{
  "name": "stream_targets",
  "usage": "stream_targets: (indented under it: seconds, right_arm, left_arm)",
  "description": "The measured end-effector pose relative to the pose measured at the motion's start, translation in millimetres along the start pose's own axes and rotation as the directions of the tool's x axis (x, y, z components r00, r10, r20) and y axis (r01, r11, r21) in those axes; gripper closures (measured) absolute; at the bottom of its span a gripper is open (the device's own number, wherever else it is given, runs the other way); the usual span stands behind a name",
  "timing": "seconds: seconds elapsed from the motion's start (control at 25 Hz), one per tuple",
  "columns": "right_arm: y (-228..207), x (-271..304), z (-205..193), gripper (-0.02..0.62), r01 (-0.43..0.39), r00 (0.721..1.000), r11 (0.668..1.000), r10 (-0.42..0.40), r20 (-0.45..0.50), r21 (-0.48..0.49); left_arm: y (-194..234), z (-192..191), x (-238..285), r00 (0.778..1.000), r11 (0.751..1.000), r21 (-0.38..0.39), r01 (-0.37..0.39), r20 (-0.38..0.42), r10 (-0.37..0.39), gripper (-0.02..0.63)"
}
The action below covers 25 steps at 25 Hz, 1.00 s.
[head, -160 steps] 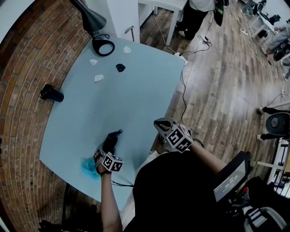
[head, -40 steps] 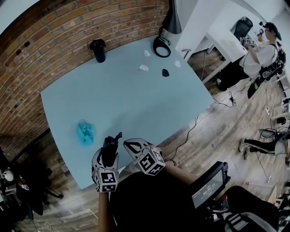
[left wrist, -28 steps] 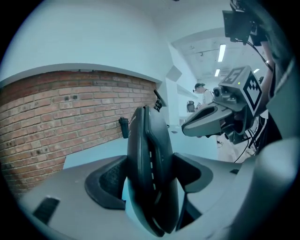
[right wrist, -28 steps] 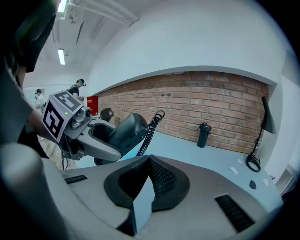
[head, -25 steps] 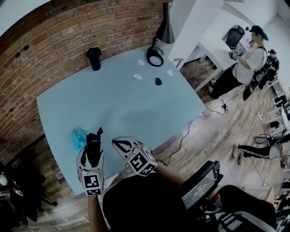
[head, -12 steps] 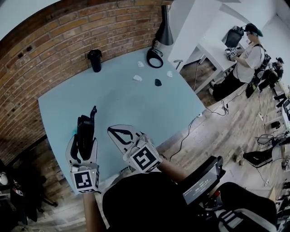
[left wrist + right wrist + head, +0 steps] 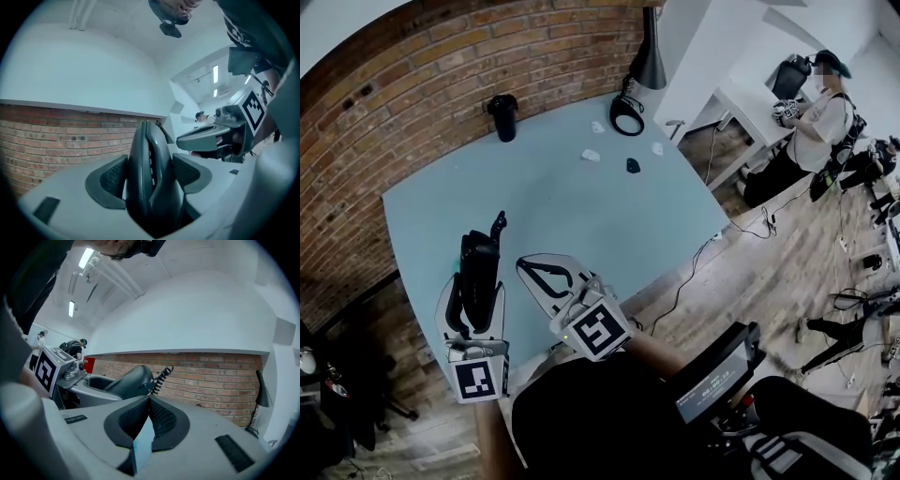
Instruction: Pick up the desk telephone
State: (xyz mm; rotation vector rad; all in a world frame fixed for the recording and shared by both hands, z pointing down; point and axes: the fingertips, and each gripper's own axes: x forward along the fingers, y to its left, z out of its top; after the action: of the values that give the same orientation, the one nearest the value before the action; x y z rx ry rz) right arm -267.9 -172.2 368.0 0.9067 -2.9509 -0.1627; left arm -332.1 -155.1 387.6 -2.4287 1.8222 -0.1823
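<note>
Black plastic is filling the left gripper (image 7: 151, 174), whose jaws are clamping the telephone handset (image 7: 479, 267) by its middle. A second ago the handset was sitting low by the near edge of the pale blue table (image 7: 591, 211). Now it is standing upright, raised clear above that edge, with its coiled cord (image 7: 498, 223) sticking out at the top. The pick-up is looking as good as done. The right gripper (image 7: 531, 270) is hovering just beside the handset over the same table edge, its jaws pressed together on nothing.
</note>
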Motion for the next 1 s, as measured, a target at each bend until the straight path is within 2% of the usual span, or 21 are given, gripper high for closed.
stream_targets:
  seconds: [0.08,0.6,1.0]
  right_arm:
    - [4.2,0.6,-2.6,0.581,-0.006,1.000,1.000,0.006,0.000,-0.006]
    - [20.1,0.4,-12.2,0.581,-0.009,1.000,1.000,0.009,-0.014,-0.003]
    - [37.6,-5.0,-28.5,0.580,-0.032,0.999,0.998,0.033,0.026,-0.058]
  left_arm:
    - [1.3,-4.8,-3.9,1.000,1.000,0.023,0.000,-0.005,0.000,0.281]
    - [2.0,-17.6,-22.8,1.000,1.000,0.017,-0.002,-0.010,0.003,0.279]
    - [-2.0,-29.9,-35.9,1.000,1.000,0.022,0.001,-0.008,0.000,0.279]
